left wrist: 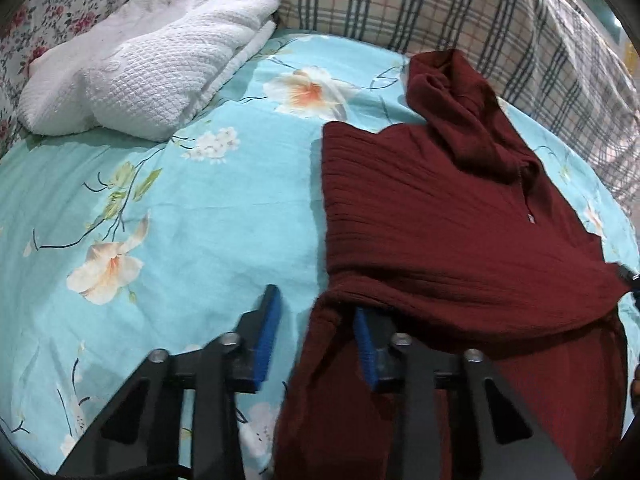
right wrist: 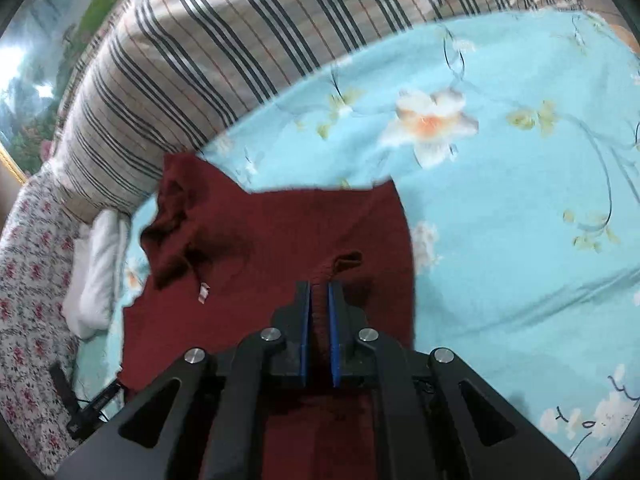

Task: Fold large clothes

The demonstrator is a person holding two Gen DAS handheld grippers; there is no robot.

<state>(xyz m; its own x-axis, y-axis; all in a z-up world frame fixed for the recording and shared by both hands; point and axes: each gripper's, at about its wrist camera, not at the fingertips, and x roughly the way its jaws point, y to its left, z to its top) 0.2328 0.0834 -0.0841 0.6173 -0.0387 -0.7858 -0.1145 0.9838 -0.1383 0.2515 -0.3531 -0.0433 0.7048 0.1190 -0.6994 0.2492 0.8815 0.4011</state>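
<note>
A dark red ribbed sweater (left wrist: pixel 432 216) lies partly folded on the light blue floral bedsheet (left wrist: pixel 192 208). Its crumpled sleeve points toward the plaid pillow. My left gripper (left wrist: pixel 316 316) is open at the sweater's near left edge. The cloth drapes over its right finger (left wrist: pixel 366 344), and the left finger (left wrist: pixel 266 328) rests over bare sheet. In the right wrist view my right gripper (right wrist: pixel 319 300) is shut on a bunched fold of the sweater (right wrist: pixel 280 240), whose white label (right wrist: pixel 204 293) shows.
A folded white knit garment (left wrist: pixel 148 64) lies at the back left. A plaid pillow (left wrist: pixel 440 0) runs along the back, with flowered fabric (right wrist: pixel 28 280) beside it. A black device with a cable (right wrist: pixel 80 404) lies at the sheet's edge.
</note>
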